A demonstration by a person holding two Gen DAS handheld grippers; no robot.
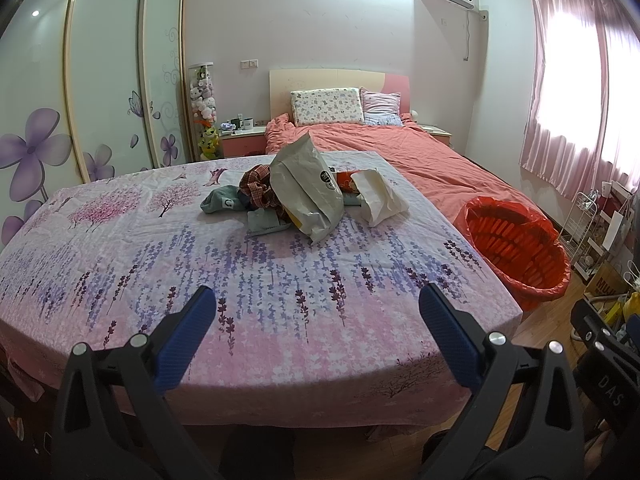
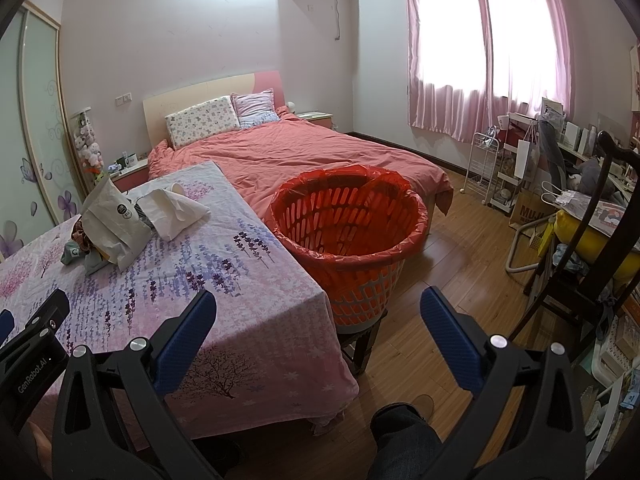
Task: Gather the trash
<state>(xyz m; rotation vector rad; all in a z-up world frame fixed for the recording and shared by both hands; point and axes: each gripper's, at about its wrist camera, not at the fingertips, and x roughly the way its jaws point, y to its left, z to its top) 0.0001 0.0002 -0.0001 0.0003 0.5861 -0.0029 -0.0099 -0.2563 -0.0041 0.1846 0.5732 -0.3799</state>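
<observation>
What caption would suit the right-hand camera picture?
Open right gripper hovers before a red-lined plastic basket, beside a floral-clothed table with crumpled paper bags.

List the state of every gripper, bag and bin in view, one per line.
left hand-held gripper: open, holding nothing
right hand-held gripper: open, holding nothing
laundry basket: upright, lined with a red bag, looks empty
large paper bag: crumpled, lying on the table
small white bag: lying flat beside it
curtains: drawn shut

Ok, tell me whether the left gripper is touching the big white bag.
Apart. In the left wrist view the left gripper hangs open near the tablecloth's front edge; the big white bag lies well beyond it.
</observation>
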